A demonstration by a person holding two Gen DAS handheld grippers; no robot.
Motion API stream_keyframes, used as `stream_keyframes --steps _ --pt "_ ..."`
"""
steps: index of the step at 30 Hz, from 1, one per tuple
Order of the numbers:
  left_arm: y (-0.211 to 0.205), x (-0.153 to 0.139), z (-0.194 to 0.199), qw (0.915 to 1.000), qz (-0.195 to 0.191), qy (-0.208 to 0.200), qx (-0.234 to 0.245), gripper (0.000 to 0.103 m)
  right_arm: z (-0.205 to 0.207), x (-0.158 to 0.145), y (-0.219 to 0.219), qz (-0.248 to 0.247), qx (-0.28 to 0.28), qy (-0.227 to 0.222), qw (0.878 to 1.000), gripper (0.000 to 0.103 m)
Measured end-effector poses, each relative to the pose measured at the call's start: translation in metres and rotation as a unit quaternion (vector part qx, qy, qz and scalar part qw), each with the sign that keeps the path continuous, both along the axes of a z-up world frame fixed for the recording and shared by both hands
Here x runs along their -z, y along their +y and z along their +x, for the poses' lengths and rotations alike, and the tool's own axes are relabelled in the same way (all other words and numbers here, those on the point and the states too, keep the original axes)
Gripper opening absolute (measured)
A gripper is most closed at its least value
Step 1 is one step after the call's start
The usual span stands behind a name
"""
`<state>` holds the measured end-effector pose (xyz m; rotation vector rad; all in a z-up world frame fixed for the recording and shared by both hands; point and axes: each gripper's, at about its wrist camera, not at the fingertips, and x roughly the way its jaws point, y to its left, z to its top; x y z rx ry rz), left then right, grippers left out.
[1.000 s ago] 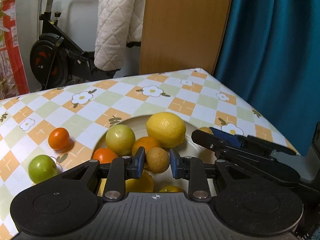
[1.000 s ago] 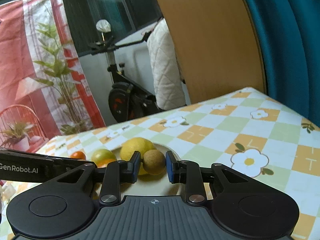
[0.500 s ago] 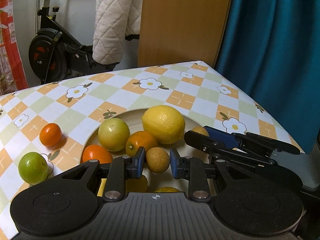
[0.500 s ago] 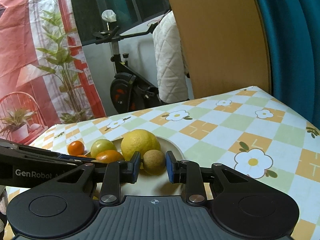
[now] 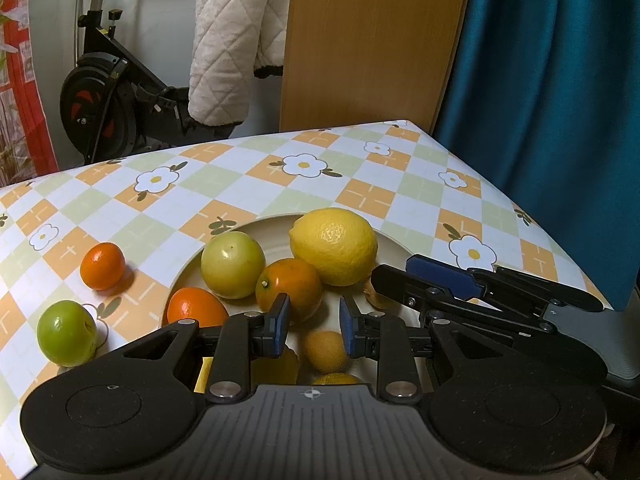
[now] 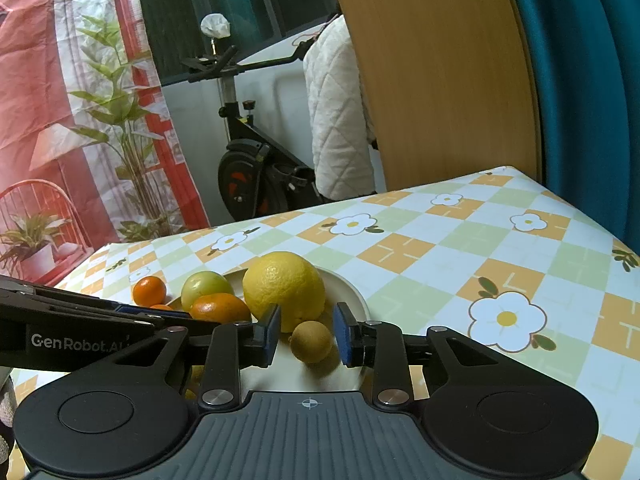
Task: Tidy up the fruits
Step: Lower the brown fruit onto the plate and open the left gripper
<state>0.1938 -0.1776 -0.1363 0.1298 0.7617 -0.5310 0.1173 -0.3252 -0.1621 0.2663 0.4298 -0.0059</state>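
Left gripper [image 5: 313,323]: jaws parted, holding nothing; blue pads clear of the fruit below.
Right gripper [image 6: 306,334]: jaws parted, holding nothing; fingers either side of a small brown fruit, a gap on each side.
Small brown fruit [image 6: 311,341]: on the plate, between the right gripper's pads, untouched.
Small yellow fruit [image 5: 325,351]: on the plate, just under and between the left gripper's pads.
Plate [image 6: 349,289]: cream, directly ahead of both grippers, on the checked flowered tablecloth [image 5: 248,192].
Lemon [image 5: 333,246]: on the plate, ahead of the left gripper, slightly right.
Pale green fruit [image 5: 233,265]: on the plate, ahead and left of the left gripper.
Orange [image 5: 289,289]: on the plate, just beyond the left gripper's left pad, touching the lemon.
Second orange [image 5: 196,311]: at the plate's left edge, beside the left gripper's left finger.
Loose orange [image 5: 103,266]: off the plate, far left of the left gripper.
Loose green fruit [image 5: 67,333]: off the plate, left of the left gripper, nearer than the loose orange.
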Motion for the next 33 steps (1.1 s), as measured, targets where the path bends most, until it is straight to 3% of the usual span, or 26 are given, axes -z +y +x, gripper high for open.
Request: stream_keyframes --steps 23,33 --pt "0.028 -0.008 -0.005 0.9988 -0.029 -0.011 -0.038 0.028 -0.004 0.001 -0.001 0.001 0.009 -0.014 1.000 0.028" --pt "0.040 -0.016 -0.011 0.9978 -0.046 -0.022 -0.043 0.028 -0.008 0.000 0.005 -0.005 0.010 0.000 1.000 0.028"
